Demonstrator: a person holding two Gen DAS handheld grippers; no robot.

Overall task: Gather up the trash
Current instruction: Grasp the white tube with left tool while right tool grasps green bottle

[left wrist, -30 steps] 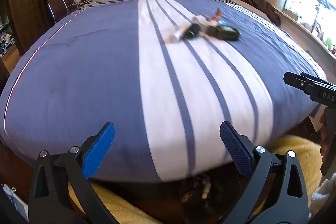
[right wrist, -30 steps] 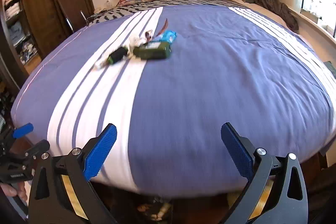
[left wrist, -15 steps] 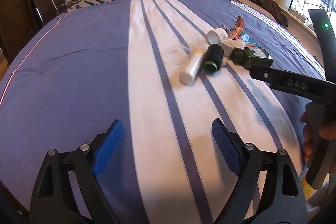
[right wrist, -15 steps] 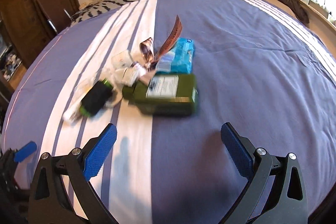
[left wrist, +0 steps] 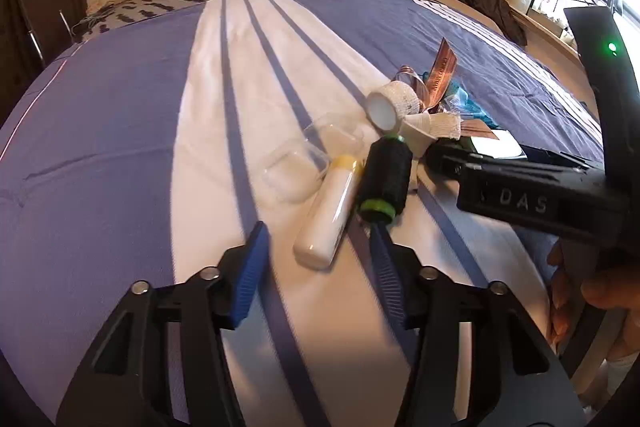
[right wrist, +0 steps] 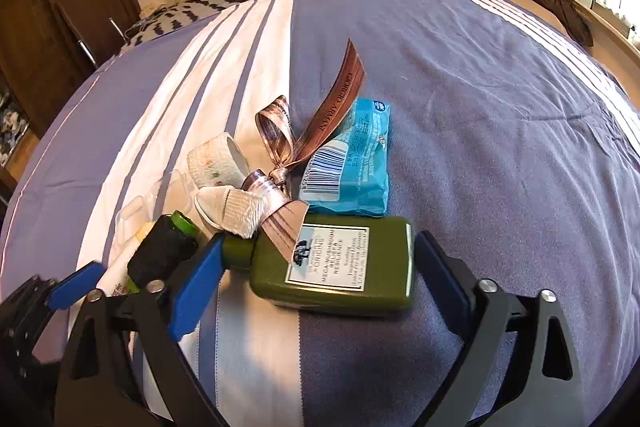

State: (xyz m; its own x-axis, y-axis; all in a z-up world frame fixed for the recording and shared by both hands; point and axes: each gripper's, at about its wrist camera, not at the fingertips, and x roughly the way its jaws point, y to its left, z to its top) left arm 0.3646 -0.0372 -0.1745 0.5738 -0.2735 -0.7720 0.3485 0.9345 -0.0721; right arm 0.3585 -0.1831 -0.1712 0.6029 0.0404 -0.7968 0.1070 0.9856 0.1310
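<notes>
Both grippers advanced onto the trash pile: right gripper (right wrist: 316, 263), jaws spread, now straddles the green bottle (right wrist: 336, 263) without gripping; left gripper (left wrist: 320, 259), also spread, fronts the white tube (left wrist: 328, 211) just ahead; pickup judged imminent.

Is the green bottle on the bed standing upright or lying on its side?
Lying flat. The green bottle rests on the bedspread with its label facing up and its neck pointing left, between the open right gripper fingers.
</notes>
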